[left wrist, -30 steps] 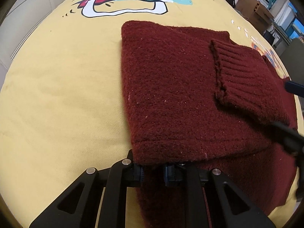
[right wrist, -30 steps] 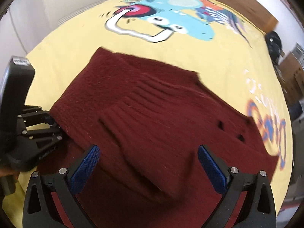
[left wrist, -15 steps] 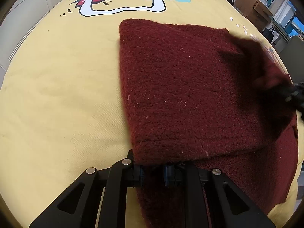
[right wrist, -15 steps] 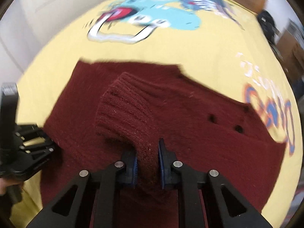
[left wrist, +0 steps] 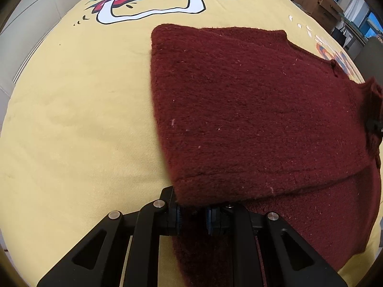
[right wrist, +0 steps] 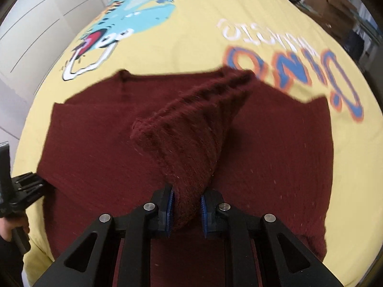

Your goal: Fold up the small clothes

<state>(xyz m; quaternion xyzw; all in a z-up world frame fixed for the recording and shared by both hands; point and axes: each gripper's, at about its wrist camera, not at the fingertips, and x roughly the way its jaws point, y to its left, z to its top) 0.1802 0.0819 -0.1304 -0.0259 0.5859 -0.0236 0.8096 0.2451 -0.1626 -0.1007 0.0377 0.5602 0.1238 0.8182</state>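
A dark red knitted sweater [left wrist: 251,110] lies folded on a yellow bedspread [left wrist: 71,119]. My left gripper [left wrist: 192,215] is shut on the near edge of the sweater's folded layer, and it also shows at the left edge of the right wrist view as the left gripper [right wrist: 26,186]. In that view the sweater [right wrist: 95,148] spreads wide, and its ribbed sleeve [right wrist: 191,138] rises off it in a tilted ridge. My right gripper [right wrist: 185,208] has the sleeve's end between its blue pads. The pads press on the knit while the jaws are opening slightly.
The bedspread carries a cartoon print [left wrist: 155,0] at the far side and orange-blue lettering [right wrist: 299,71] on the right. Cardboard boxes [left wrist: 318,2] and dark bags stand beyond the bed's far right edge. White panelled doors [right wrist: 36,24] are on the left.
My right gripper went from wide open to closed on the ribbed sleeve, then carried it to the right, off the folded layer. The left gripper kept its grip and stayed put.
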